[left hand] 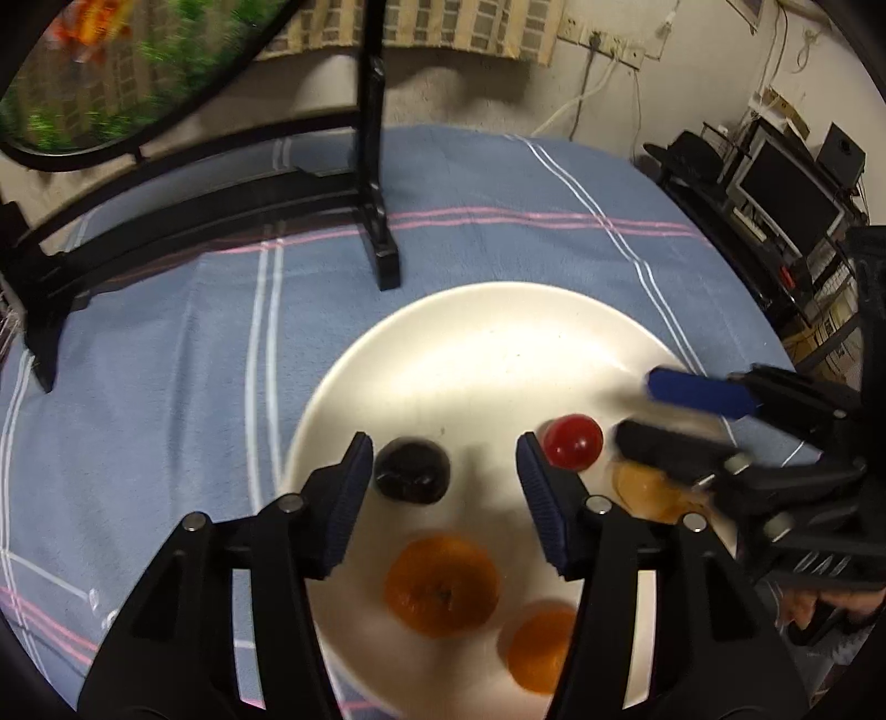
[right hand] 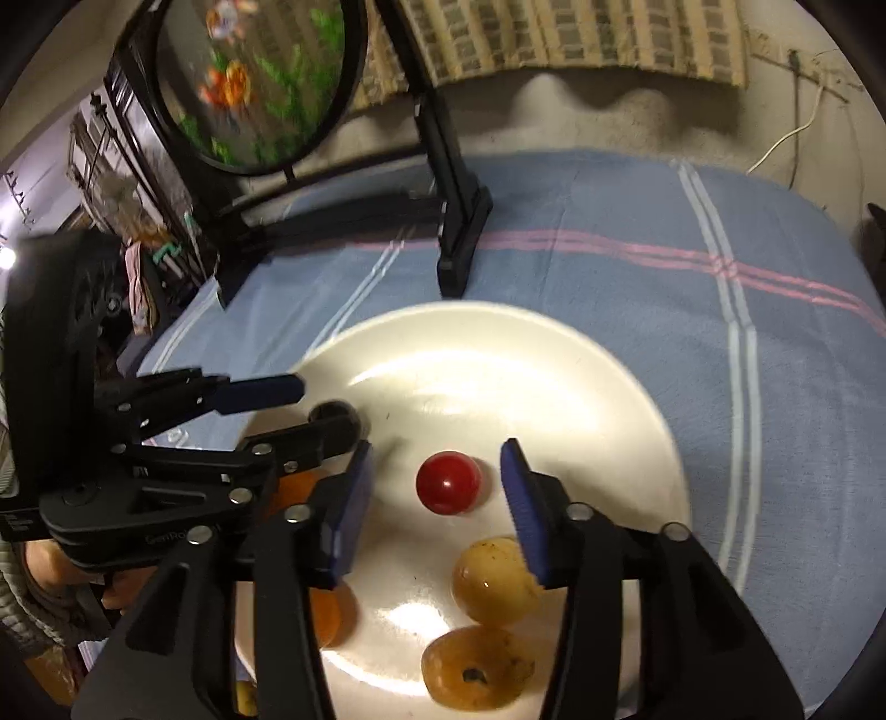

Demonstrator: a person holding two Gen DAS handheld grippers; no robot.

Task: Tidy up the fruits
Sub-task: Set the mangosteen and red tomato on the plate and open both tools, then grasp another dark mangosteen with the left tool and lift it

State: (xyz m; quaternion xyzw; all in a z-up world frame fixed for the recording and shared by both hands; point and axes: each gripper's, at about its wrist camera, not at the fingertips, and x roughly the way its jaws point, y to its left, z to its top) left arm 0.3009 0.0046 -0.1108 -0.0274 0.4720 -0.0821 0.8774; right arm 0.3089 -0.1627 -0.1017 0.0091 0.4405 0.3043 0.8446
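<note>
A white plate (left hand: 476, 332) on a blue striped cloth holds a dark plum (left hand: 411, 471), a red round fruit (left hand: 573, 442), two oranges (left hand: 441, 584) (left hand: 540, 648) and a yellowish fruit (left hand: 645, 487). My left gripper (left hand: 443, 459) is open, the plum lying beside its left finger. My right gripper (right hand: 437, 471) is open over the plate (right hand: 498, 365), with the red fruit (right hand: 448, 482) between its fingers. Two yellowish fruits (right hand: 495, 581) (right hand: 476, 670) lie near its right finger. The left gripper (right hand: 310, 404) shows at the left of the right wrist view, the right gripper (left hand: 642, 404) at the right of the left wrist view.
A black stand (left hand: 379, 221) carrying a round decorated panel (right hand: 260, 77) stands on the cloth behind the plate. A desk with a monitor (left hand: 786, 199) is at the far right. A wall with a patterned hanging (right hand: 581, 39) is behind the table.
</note>
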